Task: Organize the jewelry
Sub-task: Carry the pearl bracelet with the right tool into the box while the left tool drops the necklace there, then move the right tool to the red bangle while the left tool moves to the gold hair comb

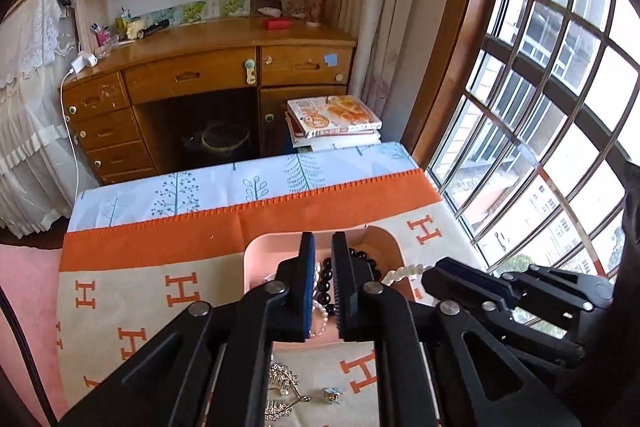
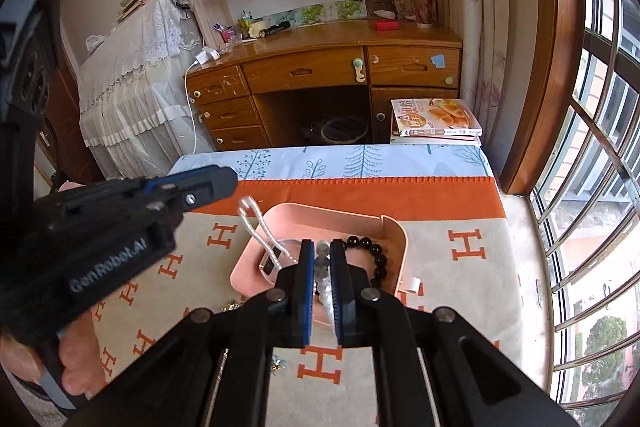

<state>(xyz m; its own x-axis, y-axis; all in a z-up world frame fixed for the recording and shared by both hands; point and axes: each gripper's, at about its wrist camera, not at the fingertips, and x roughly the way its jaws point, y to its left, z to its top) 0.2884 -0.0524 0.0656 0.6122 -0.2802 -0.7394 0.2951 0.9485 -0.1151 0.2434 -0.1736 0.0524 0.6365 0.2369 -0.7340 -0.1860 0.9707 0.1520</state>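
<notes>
A pink tray sits on the H-patterned cloth and holds a black bead bracelet. My left gripper hovers over the tray, its jaws a narrow gap apart with nothing pinched; beads show through the gap. In the right wrist view the left gripper is at the left, and a blurred white pearl strand hangs loose just below its tip, reaching into the tray. My right gripper is shut on pearl beads, and the pearl strand trails from its tip.
Gold leaf-shaped pieces and a small blue clip lie on the cloth in front of the tray. A small white ring-like object rests by the tray's right side. Stacked books and a wooden desk stand beyond the table, with a window at the right.
</notes>
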